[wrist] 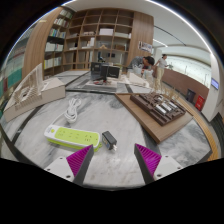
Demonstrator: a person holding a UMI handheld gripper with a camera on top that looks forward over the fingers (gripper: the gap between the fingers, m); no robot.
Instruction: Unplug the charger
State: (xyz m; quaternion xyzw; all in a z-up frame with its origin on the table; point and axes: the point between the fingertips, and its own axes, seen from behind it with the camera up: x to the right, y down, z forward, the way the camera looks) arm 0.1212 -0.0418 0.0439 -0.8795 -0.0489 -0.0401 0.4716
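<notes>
A yellow-green power strip (72, 136) lies on the grey marble table (125, 125), just ahead of my left finger. A small dark charger block (109, 140) lies on the table at the strip's right end, ahead of the gap between my fingers; I cannot tell whether it is plugged in. A white cable (72, 108) lies coiled beyond the strip. My gripper (113, 158) is open and empty, its two purple pads (80, 158) wide apart and a little short of the charger.
A wooden tray (160, 106) with dark items sits on a wooden table to the right. A black monitor (100, 71) and wooden bookshelves (95, 35) stand beyond. A person (160, 68) stands at the far right. A wooden frame (30, 95) is to the left.
</notes>
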